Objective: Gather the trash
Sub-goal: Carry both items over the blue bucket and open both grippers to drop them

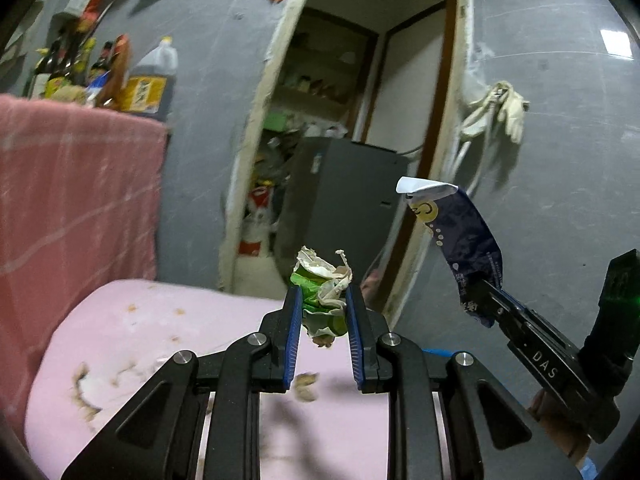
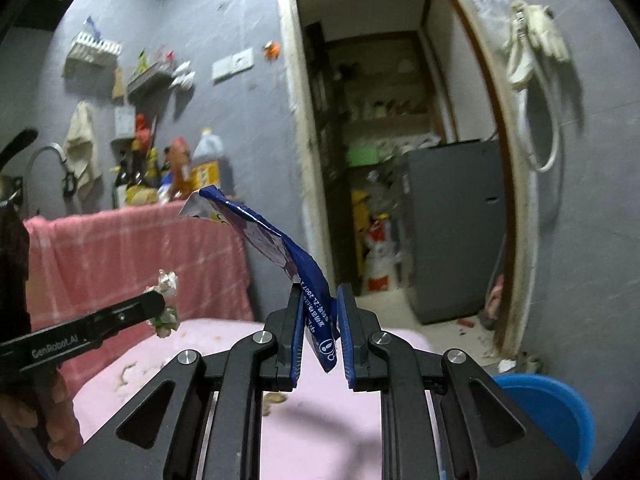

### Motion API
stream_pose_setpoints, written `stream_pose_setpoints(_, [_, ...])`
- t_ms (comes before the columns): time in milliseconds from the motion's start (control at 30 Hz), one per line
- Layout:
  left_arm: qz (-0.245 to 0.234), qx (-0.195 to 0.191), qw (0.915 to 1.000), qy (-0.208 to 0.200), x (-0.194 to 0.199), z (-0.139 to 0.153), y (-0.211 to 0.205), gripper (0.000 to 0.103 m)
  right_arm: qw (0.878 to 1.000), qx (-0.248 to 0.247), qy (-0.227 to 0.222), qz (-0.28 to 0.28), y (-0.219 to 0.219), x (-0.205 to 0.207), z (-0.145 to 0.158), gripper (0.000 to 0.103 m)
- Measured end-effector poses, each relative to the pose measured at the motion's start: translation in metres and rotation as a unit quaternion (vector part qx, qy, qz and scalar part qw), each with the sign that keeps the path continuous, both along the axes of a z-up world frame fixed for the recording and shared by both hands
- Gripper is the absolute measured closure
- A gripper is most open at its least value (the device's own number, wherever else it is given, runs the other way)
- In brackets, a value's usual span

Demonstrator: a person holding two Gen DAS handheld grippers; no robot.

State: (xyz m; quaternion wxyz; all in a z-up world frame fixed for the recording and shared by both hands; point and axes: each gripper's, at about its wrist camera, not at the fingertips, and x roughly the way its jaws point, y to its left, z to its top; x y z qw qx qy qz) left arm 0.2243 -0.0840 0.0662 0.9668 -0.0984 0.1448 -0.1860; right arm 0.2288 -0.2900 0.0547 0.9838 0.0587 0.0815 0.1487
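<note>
Two handheld grippers carry trash above a stained pink counter.

The left gripper [image 1: 323, 300] has its fingers pinching a crumpled green-and-white wad [image 1: 322, 286], held in the air over the pink counter [image 1: 132, 328]. The right gripper [image 2: 319, 312], to the right of the counter's middle, has its fingers pressed onto the lower end of a limp blue wrapper [image 2: 280, 248], which arches up and away from them. A blue bin [image 2: 548, 412] stands on the floor beyond the counter's right edge. Crumbs [image 1: 306, 386] lie on the counter beneath the wad. Likely risks: loose bits could flake from the wad onto the counter, and the wrapper, gripped only at one end, could slide free if swung.
</note>
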Motion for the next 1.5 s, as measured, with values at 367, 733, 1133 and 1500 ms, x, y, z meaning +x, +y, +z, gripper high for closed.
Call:
stream_pose_setpoints(367, [-0.056, -0.003, 0.9984, -0.01, 0.011, 0.015, -0.065, 0.085, 0.996, 0.03, -0.017, -0.086, -0.073, -0.014, 0.011, 0.089])
stream_pose_setpoints(733, [-0.118, 0.006, 0.9926, 0.027, 0.029, 0.002, -0.132, 0.085, 0.982, 0.07, 0.05, -0.165, -0.144, -0.007, -0.014, 0.088])
stream_pose_setpoints(1133, [-0.144, 0.017, 0.983, 0.112, 0.062, -0.031, -0.177, 0.084, 0.971, 0.096, 0.12, -0.184, -0.175, 0.004, -0.045, 0.083])
stream_pose_setpoints(1500, [-0.148, 0.019, 0.976, 0.158, 0.075, -0.053, -0.181, 0.07, 0.964, 0.107, 0.149, -0.191, -0.184, 0.01, -0.055, 0.069])
